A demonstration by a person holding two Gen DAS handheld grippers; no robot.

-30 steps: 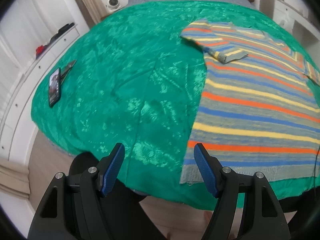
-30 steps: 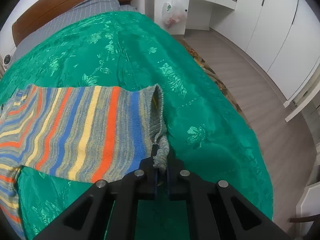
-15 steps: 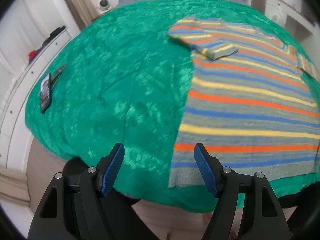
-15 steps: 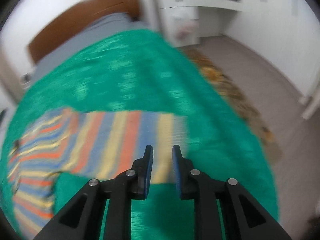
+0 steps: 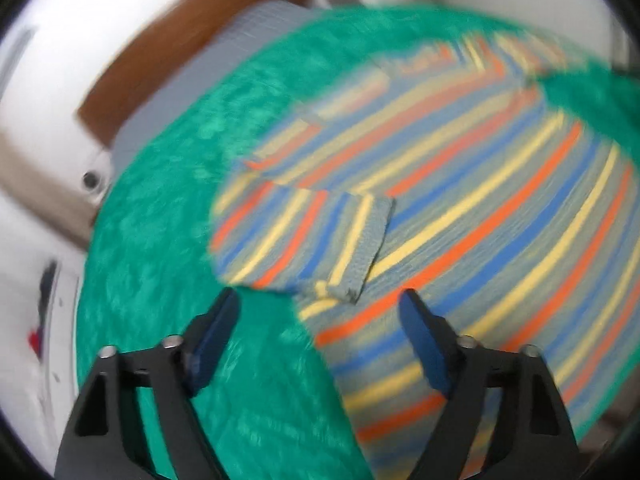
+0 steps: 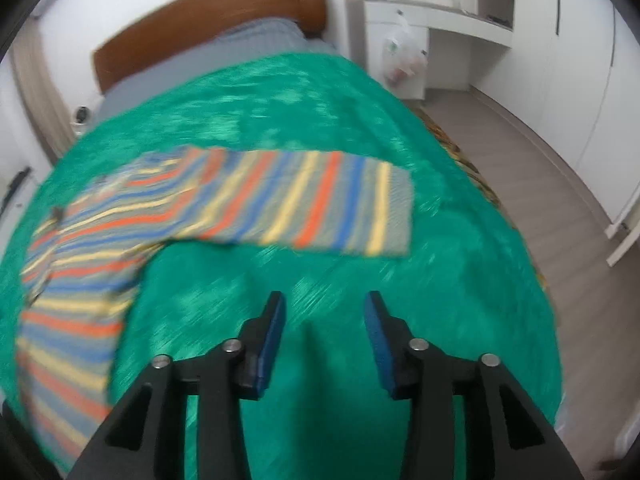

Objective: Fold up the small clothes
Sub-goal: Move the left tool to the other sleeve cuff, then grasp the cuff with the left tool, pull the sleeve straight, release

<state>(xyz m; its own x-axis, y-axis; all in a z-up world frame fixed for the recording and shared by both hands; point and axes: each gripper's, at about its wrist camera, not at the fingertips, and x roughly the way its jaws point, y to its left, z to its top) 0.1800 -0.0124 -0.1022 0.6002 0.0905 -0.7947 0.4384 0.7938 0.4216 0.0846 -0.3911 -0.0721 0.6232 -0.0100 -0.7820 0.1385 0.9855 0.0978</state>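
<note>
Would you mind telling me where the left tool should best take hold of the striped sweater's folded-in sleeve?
Probably at the sleeve's grey cuff, coming from the open left tool just below it. The cuff lies loose on the striped sweater, and its free edge could be pinched without catching the body beneath.

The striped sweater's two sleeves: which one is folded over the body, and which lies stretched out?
On the striped knitted sweater, the sleeve by the left gripper is folded across the body. The sleeve beyond the right gripper lies straight on the green bedspread.
</note>
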